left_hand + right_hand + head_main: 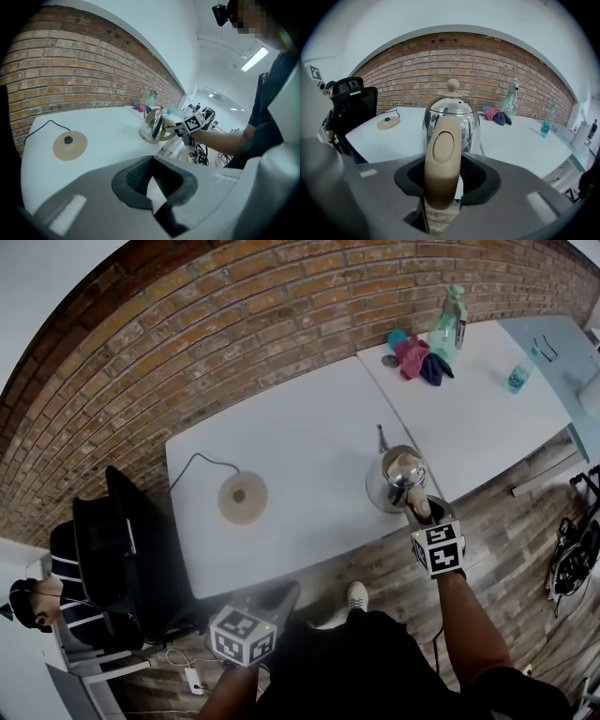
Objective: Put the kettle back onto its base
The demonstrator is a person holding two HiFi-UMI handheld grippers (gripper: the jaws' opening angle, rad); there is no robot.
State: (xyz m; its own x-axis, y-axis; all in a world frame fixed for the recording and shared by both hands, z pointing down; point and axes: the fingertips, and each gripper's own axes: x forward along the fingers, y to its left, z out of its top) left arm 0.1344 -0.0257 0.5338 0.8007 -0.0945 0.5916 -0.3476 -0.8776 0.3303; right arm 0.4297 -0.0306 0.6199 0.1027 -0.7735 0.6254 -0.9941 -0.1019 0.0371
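**A:** Where is the kettle sitting?

**B:** It is standing upright on the white table, near the front edge at the right. It is not sitting on its base. The round tan base is lying flat on the same table, well apart from the kettle and to its left, with its cord trailing off toward the table's left edge.

**A:** What is the right gripper doing?

**B:** It is reaching in from the front edge at the beige handle. In the right gripper view the handle is running up through the slot and filling the gap between the jaws. The jaws are standing wide and appear to be pressing on its two sides. The kettle's steel body is rising just beyond them.

**A:** And the left gripper?

**B:** It is hanging low in front of the table, off the front edge and nearer the base's side. Its jaws are lying close together with nothing between them.

**A:** What else is showing?

**B:** A brick wall is running behind the table. A second table is adjoining on the right and is carrying a heap of coloured cloths and a tall clear bottle. A black office chair is standing at the table's left end.
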